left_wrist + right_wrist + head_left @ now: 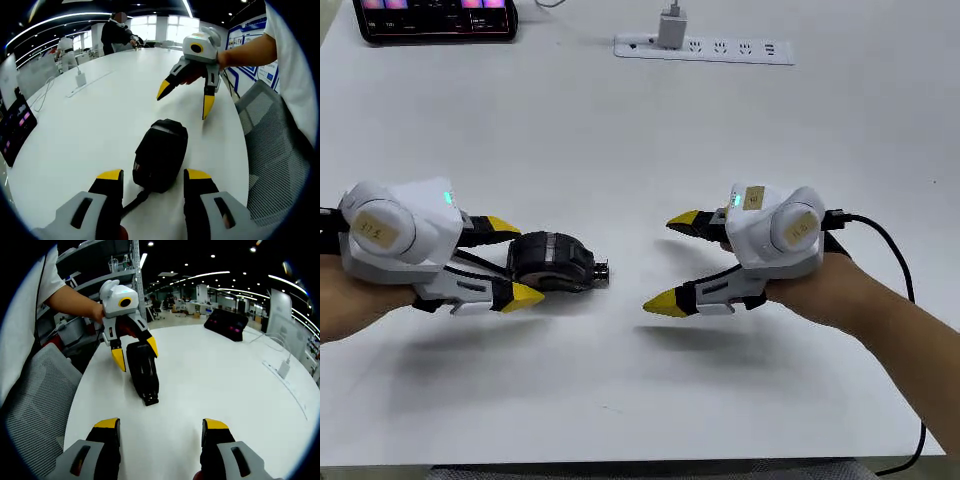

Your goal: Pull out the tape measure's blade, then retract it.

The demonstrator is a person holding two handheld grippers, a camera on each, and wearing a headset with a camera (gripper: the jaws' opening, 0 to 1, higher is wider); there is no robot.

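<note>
A black tape measure [552,260] lies on the white table [620,150], its blade drawn in and its end hook [603,269] pointing right. My left gripper [516,261] stands open, its yellow-tipped jaws either side of the case's rear end with small gaps. In the left gripper view the tape measure [161,152] sits between and just ahead of the left gripper [154,174]. My right gripper [673,260] is open and holds nothing, a short way right of the hook. In the right gripper view the tape measure [143,371] lies ahead of the right gripper [161,423].
A white power strip [703,46] with a plugged charger lies at the table's far edge, and a dark screen device [435,20] sits at the far left. A black cable [895,260] trails from the right gripper. A mesh chair [270,150] stands by the table.
</note>
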